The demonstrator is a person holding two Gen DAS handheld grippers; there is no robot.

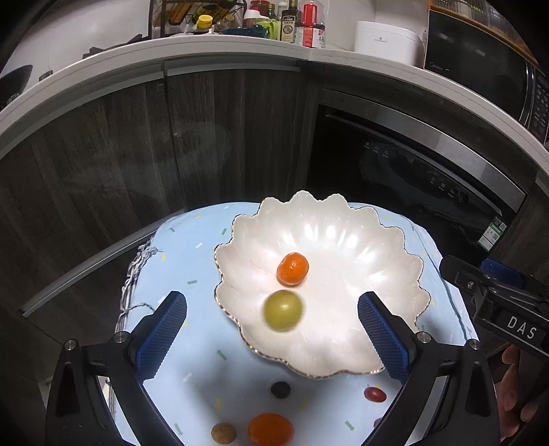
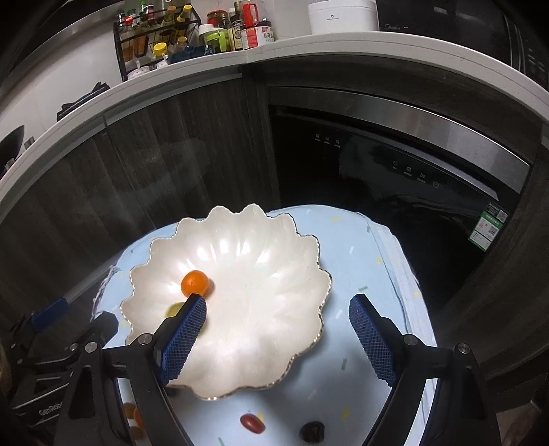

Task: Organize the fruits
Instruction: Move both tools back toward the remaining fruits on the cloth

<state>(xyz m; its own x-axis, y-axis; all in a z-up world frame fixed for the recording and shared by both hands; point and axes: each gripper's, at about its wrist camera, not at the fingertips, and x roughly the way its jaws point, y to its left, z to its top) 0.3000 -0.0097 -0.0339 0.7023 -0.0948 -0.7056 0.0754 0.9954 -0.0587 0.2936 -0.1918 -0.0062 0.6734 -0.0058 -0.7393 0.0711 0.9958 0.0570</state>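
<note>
A white scalloped bowl (image 1: 346,236) (image 2: 260,329) sits on a light-blue cloth. In it lie a small orange mandarin (image 1: 292,269) (image 2: 195,283) and a green round fruit (image 1: 283,310), which looks blurred. In the right wrist view the green fruit (image 2: 173,308) is half hidden behind a finger. My left gripper (image 1: 271,296) hovers open above the bowl's near side, nothing between its pads. My right gripper (image 2: 278,298) is open and empty over the bowl's right rim. Loose on the cloth are an orange (image 1: 271,429), a brown fruit (image 1: 223,433), a dark fruit (image 1: 280,389) (image 2: 311,430) and a red tomato (image 1: 375,394) (image 2: 252,422).
The blue cloth (image 1: 192,260) covers a small table, with its edges close behind the bowl. Beyond stand dark cabinet doors (image 1: 223,137) and a black built-in appliance (image 2: 394,178). The counter above carries bottles (image 1: 291,24) and a white cooker (image 1: 387,39). A hand (image 1: 511,394) holds the right gripper.
</note>
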